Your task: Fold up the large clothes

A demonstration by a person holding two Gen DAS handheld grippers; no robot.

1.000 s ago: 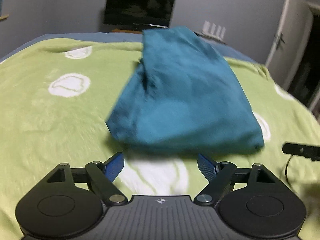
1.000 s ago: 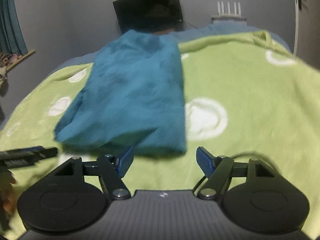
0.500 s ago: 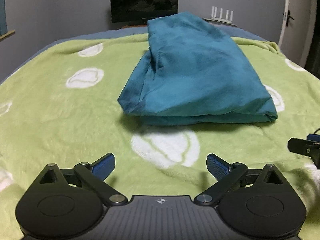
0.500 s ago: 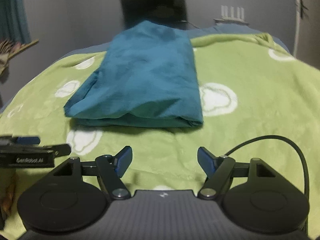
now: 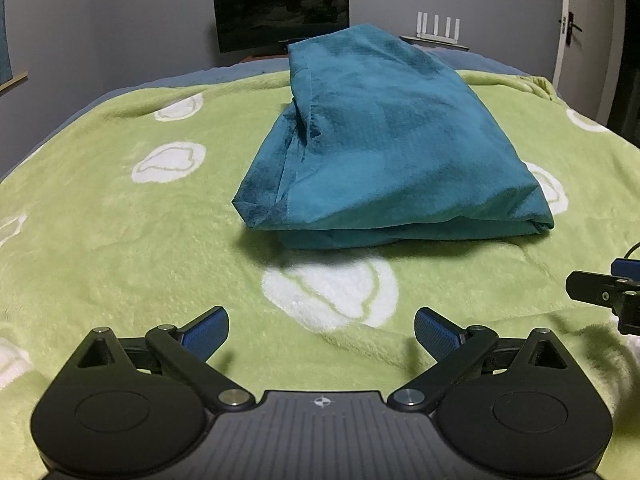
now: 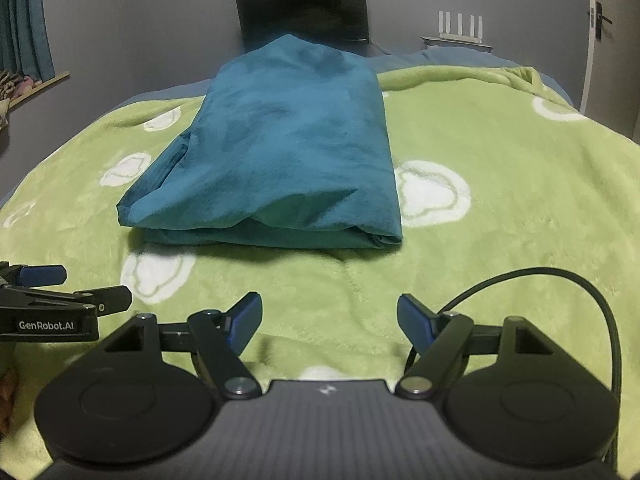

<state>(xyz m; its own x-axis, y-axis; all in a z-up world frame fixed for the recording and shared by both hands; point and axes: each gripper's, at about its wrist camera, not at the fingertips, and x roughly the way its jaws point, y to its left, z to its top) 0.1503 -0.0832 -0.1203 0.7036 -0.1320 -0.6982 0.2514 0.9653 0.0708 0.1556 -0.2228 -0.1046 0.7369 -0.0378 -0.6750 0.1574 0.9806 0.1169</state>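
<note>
A teal garment (image 5: 384,148) lies folded in a thick rectangle on the green blanket (image 5: 120,216); it also shows in the right wrist view (image 6: 280,152). My left gripper (image 5: 322,330) is open and empty, well short of the garment's near edge. My right gripper (image 6: 330,322) is open and empty, also back from the fold. The right gripper's tip shows at the right edge of the left wrist view (image 5: 600,292), and the left gripper shows at the left edge of the right wrist view (image 6: 60,300).
The blanket (image 6: 500,200) with white cloud shapes covers the bed. A dark monitor (image 5: 280,16) and a white router (image 5: 438,26) stand against the far wall. A door (image 5: 576,32) is at the right, teal curtains (image 6: 24,20) at the left. A black cable (image 6: 560,280) loops by my right gripper.
Both grippers have pulled back toward me from the folded garment, which now lies farther away and still. Both stay open.
</note>
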